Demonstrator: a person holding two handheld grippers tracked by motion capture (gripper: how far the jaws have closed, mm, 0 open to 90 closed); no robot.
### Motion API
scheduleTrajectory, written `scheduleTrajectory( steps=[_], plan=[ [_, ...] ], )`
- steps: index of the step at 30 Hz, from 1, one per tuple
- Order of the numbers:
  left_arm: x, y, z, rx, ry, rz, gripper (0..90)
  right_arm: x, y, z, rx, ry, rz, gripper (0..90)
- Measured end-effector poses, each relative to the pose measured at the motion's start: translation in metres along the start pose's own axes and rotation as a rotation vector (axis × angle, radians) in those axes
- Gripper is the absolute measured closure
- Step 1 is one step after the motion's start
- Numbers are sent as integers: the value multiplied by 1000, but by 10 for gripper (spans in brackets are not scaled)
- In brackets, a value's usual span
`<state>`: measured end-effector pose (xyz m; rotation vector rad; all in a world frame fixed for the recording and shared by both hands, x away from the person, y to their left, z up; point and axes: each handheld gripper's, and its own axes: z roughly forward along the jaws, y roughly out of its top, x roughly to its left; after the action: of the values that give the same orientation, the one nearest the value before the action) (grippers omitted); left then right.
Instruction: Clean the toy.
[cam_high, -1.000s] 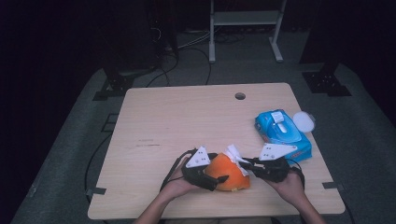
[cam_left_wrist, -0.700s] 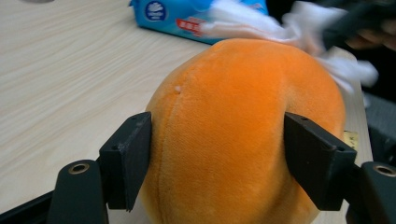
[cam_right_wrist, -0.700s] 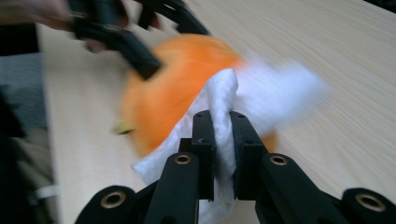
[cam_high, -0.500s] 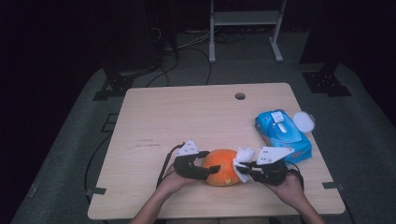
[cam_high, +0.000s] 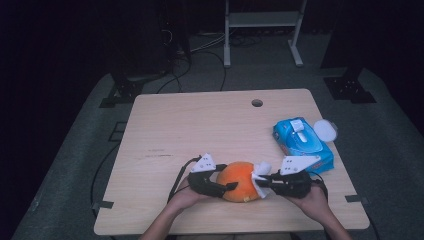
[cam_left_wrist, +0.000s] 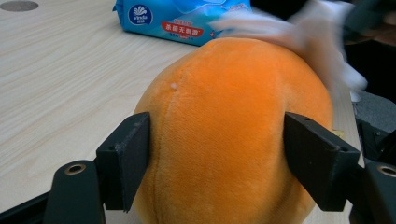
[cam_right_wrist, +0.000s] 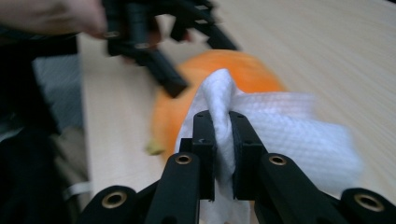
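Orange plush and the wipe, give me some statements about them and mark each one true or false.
1. The left gripper has its jaws on either side of the orange plush. True.
2. The right gripper is open and holds nothing. False: it is shut on a white wipe.
3. The blue wipes pack lies on the table, apart from the plush. True.
4. The wipe lies flat on the table. False: it is at the plush.

Your round orange plush toy sits near the wooden table's front edge, right of centre. A crumpled white textured wet wipe lies against the toy's upper right side.
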<state>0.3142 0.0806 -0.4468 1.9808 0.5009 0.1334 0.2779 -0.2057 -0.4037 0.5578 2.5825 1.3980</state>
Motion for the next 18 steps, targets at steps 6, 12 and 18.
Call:
scheduleTrajectory(
  steps=[6,12,18],
  plan=[
    [-1,0,0,1,4,7,248,2,0,2,12,-27,-29,787],
    [-2,0,2,6,4,16,248,-10,-3,0,-8,-74,-1,663],
    [-6,1,3,13,-12,52,243,-28,-12,7,-22,27,108,613]
  ],
)
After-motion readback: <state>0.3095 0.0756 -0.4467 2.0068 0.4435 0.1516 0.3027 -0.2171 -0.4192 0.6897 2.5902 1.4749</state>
